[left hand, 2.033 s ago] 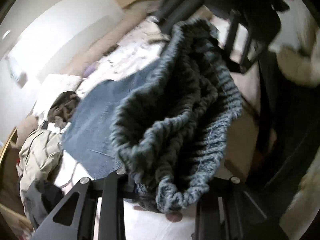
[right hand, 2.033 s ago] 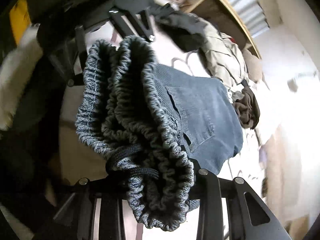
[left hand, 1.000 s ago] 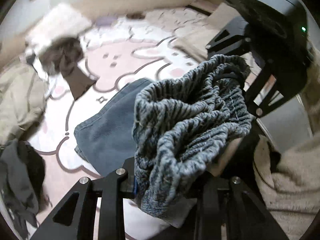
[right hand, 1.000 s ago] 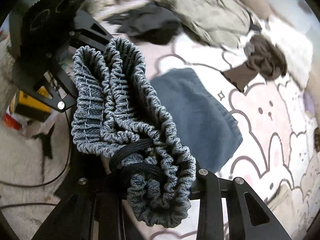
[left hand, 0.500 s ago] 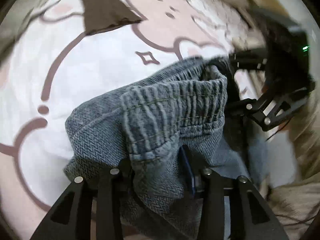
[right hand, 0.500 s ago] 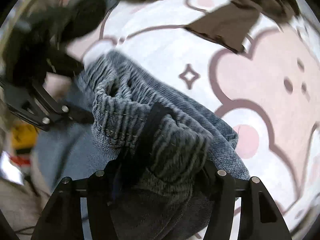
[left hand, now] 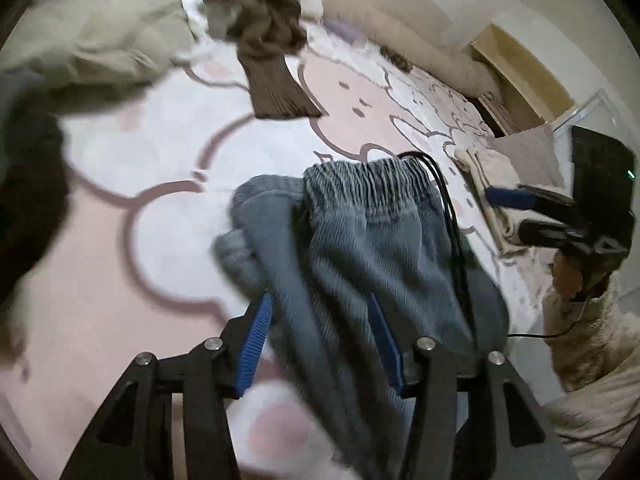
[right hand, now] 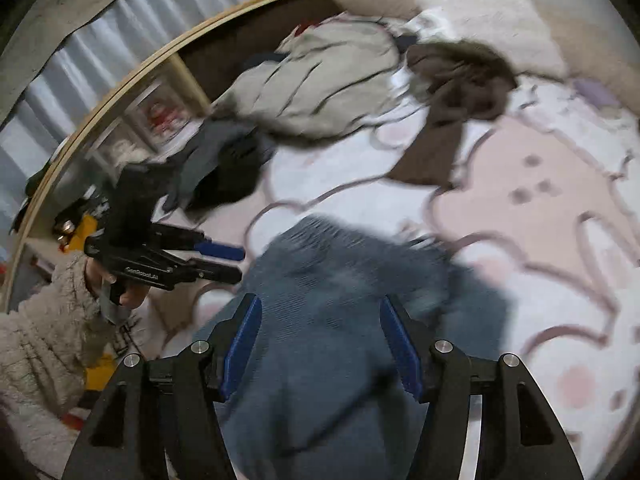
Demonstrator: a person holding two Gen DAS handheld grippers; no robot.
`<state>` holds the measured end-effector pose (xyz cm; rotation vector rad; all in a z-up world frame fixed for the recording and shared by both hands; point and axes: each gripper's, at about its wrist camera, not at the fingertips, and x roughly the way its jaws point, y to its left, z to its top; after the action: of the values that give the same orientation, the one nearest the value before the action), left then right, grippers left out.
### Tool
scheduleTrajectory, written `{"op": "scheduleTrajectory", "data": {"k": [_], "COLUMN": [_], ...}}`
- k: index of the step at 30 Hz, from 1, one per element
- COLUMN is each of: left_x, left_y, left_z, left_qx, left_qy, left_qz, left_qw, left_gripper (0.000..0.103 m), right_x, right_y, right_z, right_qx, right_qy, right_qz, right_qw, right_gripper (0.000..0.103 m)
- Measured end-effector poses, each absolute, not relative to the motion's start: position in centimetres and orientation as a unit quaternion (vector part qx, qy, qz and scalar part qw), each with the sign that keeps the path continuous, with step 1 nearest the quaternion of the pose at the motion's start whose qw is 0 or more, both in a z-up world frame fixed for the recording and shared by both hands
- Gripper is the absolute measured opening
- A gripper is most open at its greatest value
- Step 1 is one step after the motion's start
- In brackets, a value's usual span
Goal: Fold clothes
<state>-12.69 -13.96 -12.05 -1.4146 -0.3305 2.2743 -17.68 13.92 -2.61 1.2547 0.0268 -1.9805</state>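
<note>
Blue-grey pants (left hand: 360, 216) with an elastic waistband and a black drawstring lie folded on the pink and white rug (left hand: 160, 160). My left gripper (left hand: 320, 304) hovers low over them. Its jaws are opening, the cloth runs loosely between them, and the blue pads (left hand: 256, 336) are bare. In the right wrist view the pants (right hand: 340, 264) spread under my right gripper (right hand: 320, 308), which is open with cloth between its fingers and not pinched. Each gripper shows in the other's view: the right gripper (left hand: 506, 214) stands open at the pants' right side, the left gripper (right hand: 238, 264) at their left.
A beige jacket (right hand: 320, 80), a brown knit garment (right hand: 460, 76) and a dark garment (right hand: 224, 168) lie at the rug's far side. Folded beige cloth (left hand: 492, 184) sits right of the pants. A wooden shelf (right hand: 160, 80) and a cardboard box (left hand: 520, 64) border the rug. A fuzzy sleeve (right hand: 40, 340) holds the left gripper.
Both grippers came down with the bunched waistband and laid the pants on the rug. Their jaws have spread and let go of the cloth, and both wrists have rolled.
</note>
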Motion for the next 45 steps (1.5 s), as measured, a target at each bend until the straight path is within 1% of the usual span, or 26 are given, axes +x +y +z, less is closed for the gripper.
{"op": "scheduleTrajectory", "data": {"k": [3,4,6,8,12,17,20,22,24,26,29,30,32,34,38,41,42,45], "left_x": [-9.8,-8.9,-7.7,-6.4,-4.5,-1.4,-0.5,-0.1,0.2,0.7,1.9,2.3,3.1,3.2,2.7,0.8,0.0,-2.4], "left_y": [-14.1,-14.4,-14.5,-14.2,-11.6,-9.5,-9.9,-11.0,-12.0,-12.5,-13.1,-13.3,-13.8,-13.3,-11.4,-8.5,-7.5,-4.6], "left_z": [-12.4,-12.6,-13.2,-13.9,-14.8,-14.7,-14.6,-14.7,-14.9,-15.2,-15.2,-15.1,-14.6,-13.9,-12.3,-11.8,-12.1,-14.4], "left_qx": [-0.484,-0.476,-0.468,-0.459,-0.426,-0.376,-0.359,-0.355,-0.358,-0.36,-0.348,-0.343,-0.333,-0.32,-0.293,-0.292,-0.303,-0.363], "left_qy": [-0.069,-0.054,-0.043,-0.026,0.041,0.074,0.037,-0.015,-0.067,-0.098,-0.105,-0.108,-0.125,-0.133,-0.143,-0.165,-0.162,-0.125], "left_qz": [0.854,0.862,0.865,0.868,0.879,0.891,0.9,0.9,0.894,0.892,0.899,0.9,0.899,0.897,0.888,0.869,0.867,0.868], "left_qw": [0.179,0.168,0.176,0.188,0.213,0.242,0.246,0.253,0.259,0.255,0.246,0.246,0.255,0.275,0.323,0.363,0.361,0.315], "left_gripper": [0.05,0.05,0.05,0.05,0.05,0.05,0.05,0.05,0.05,0.05,0.05,0.05,0.051,0.056,0.056,0.056,0.056,0.056], "right_x": [-18.5,-18.8,-19.3,-18.8,-17.6,-15.0,-13.7,-13.1,-13.1,-13.1,-13.7,-13.9,-14.4,-14.6,-13.8,-12.7,-12.2,-11.1], "right_y": [13.2,13.5,14.2,14.3,13.2,9.1,5.2,2.7,0.6,-1.4,-1.0,-0.3,2.0,4.4,8.6,11.8,12.8,15.3], "right_z": [-8.5,-10.5,-13.4,-12.7,-10.0,-5.3,-4.1,-3.8,-5.2,-7.4,-9.4,-9.5,-8.7,-7.3,-5.6,-6.0,-6.5,-8.3], "right_qx": [0.535,0.546,0.555,0.545,0.577,0.547,0.553,0.566,0.61,0.665,0.692,0.691,0.671,0.64,0.594,0.581,0.58,0.582], "right_qy": [0.018,0.021,0.021,0.023,0.038,0.073,0.054,0.028,-0.013,-0.051,-0.072,-0.093,-0.161,-0.204,-0.202,-0.215,-0.225,-0.253], "right_qz": [-0.771,-0.77,-0.772,-0.778,-0.766,-0.765,-0.73,-0.696,-0.643,-0.59,-0.589,-0.59,-0.592,-0.609,-0.677,-0.697,-0.699,-0.7], "right_qw": [0.346,0.33,0.309,0.311,0.282,0.331,0.398,0.441,0.463,0.455,0.411,0.406,0.417,0.422,0.385,0.362,0.352,0.328], "right_gripper": [0.061,0.059,0.059,0.059,0.059,0.059,0.059,0.059,0.059,0.059,0.059,0.059,0.059,0.059,0.059,0.059,0.059,0.059]}}
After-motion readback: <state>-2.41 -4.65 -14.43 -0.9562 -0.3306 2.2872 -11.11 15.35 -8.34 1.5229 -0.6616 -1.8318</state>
